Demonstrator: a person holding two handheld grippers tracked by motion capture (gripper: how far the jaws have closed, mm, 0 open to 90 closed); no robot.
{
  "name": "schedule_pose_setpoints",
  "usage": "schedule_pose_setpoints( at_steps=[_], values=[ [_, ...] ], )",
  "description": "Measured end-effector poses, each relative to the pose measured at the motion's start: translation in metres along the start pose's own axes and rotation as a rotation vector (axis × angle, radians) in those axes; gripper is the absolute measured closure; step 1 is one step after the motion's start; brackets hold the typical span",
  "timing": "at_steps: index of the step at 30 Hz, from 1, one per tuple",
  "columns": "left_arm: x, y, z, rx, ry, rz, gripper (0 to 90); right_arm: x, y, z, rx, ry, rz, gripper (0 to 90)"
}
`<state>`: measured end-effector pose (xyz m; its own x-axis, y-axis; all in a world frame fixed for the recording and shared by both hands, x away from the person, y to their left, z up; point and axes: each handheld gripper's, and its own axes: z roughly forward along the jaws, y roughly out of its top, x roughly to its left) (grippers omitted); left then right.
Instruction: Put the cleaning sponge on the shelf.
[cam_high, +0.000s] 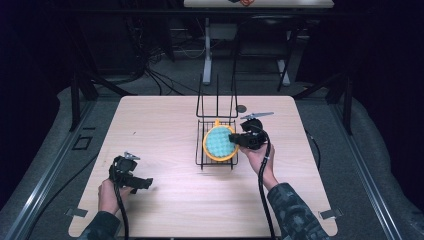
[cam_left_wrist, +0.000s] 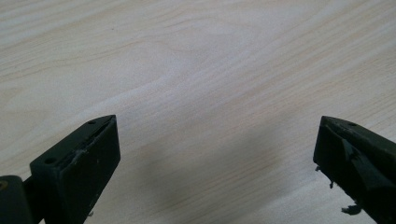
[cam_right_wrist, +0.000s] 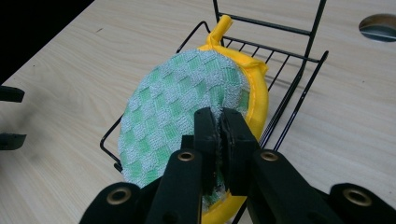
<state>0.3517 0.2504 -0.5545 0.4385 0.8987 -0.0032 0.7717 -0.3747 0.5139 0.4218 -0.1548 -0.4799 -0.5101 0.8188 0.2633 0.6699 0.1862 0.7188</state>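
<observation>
One round pot holder (cam_right_wrist: 187, 116), green-and-white check face with a yellow border and a small yellow loop at its far end, lies tilted in the black wire rack (cam_right_wrist: 289, 98), its near edge raised over the rack's front rail. The right gripper (cam_right_wrist: 218, 140) has its jaws clenched on that near edge; in the right gripper view the yellow rim sits just under the pinch. In the high view the same pot holder (cam_high: 220, 142) fills most of the rack's (cam_high: 216, 102) low tray, with the rack's tall back wires standing behind it.

Judgement: the step in hand is either seating the pad in the rack or lifting it clear; the pictures do not settle which. Either way, keep the pinch on the hemmed rim, where the cloth is thickest. Move along the tray, not across it, so the loop does not snag the back wires. The rack looks light and may slide or tip if the cloth drags on a rail.

The left gripper (cam_high: 131, 176) rests over bare bench (cam_left_wrist: 201, 70), well apart from the rack, jaws released and wide. It is free to steady the rack's front rail.
</observation>
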Motion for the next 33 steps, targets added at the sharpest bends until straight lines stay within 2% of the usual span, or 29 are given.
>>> schedule_pose_setpoints(
  at_steps=[3,7,10,14,20,26,33],
  values=[
    [0.0,0.0,0.0,-0.001,0.002,0.002,0.7,-0.002,-0.002,0.004,-0.003,-0.003,0.003,86.0],
    [0.0,0.0,0.0,-0.004,-0.001,0.002,0.8,-0.005,-0.005,0.009,0.004,0.009,0.04,86.0],
    [0.0,0.0,0.0,-0.006,0.003,0.001,0.9,-0.005,-0.004,0.011,0.0,0.009,0.042,86.1],
    [0.0,0.0,-0.001,-0.003,0.001,0.001,1.0,-0.006,-0.005,0.013,0.001,0.002,0.049,86.1],
    [-0.002,0.001,-0.003,-0.027,0.008,0.0,1.5,-0.006,-0.006,0.017,0.003,-0.023,0.065,86.0],
    [-0.001,0.001,-0.002,-0.02,0.007,0.004,1.5,-0.008,-0.007,0.022,0.013,-0.036,0.073,85.8],
    [-0.002,0.001,-0.001,-0.017,0.003,0.008,1.5,-0.007,-0.008,0.03,0.029,-0.053,0.105,85.5]
  ],
)
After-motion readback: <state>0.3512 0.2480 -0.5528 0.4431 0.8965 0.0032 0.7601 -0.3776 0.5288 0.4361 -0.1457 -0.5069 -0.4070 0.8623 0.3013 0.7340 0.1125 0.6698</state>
